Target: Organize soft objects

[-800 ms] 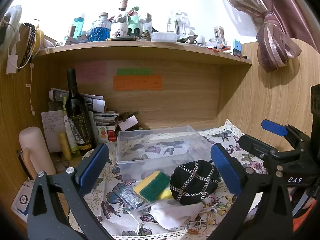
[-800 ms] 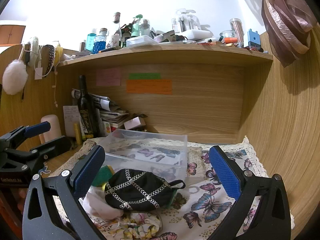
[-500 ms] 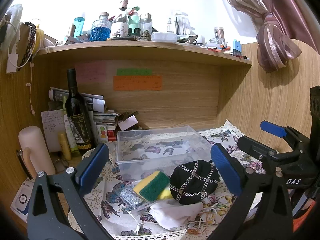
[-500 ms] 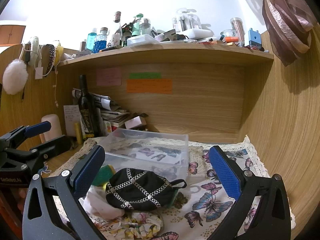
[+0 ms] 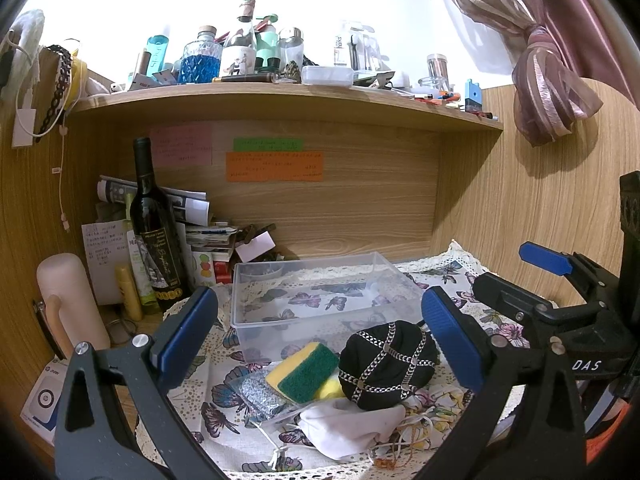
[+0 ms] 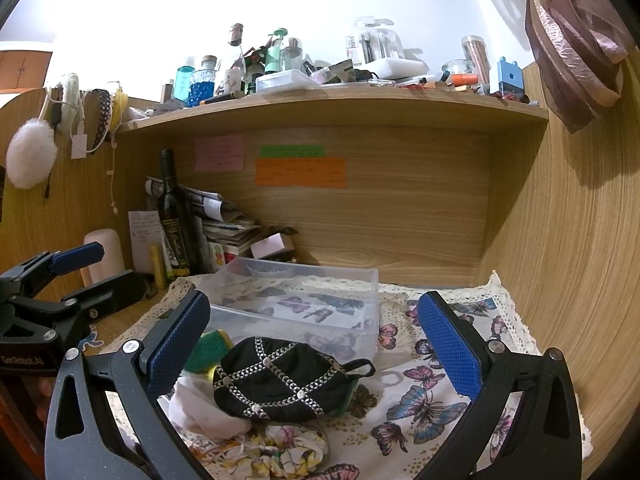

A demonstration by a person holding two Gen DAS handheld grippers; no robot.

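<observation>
On the bench's front edge: black studded pouch [image 6: 280, 380], sponge [image 5: 306, 372], white cloth [image 5: 352, 424], scrunchie [image 6: 292, 448] heaped before clear bin [image 5: 320, 292], which holds nothing. Left tongs [image 5: 320, 340] and right tongs [image 6: 316, 344] spread, gripping nothing. Sorting seemingly unstarted.

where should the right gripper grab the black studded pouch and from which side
Grip the black studded pouch across its domed middle, coming down from above and the front with the open right gripper. It lies on top of the pile, its bulge between the fingers. The thin loop at its right end looks too slight for a secure hold. The clear bin behind blocks that side.
</observation>
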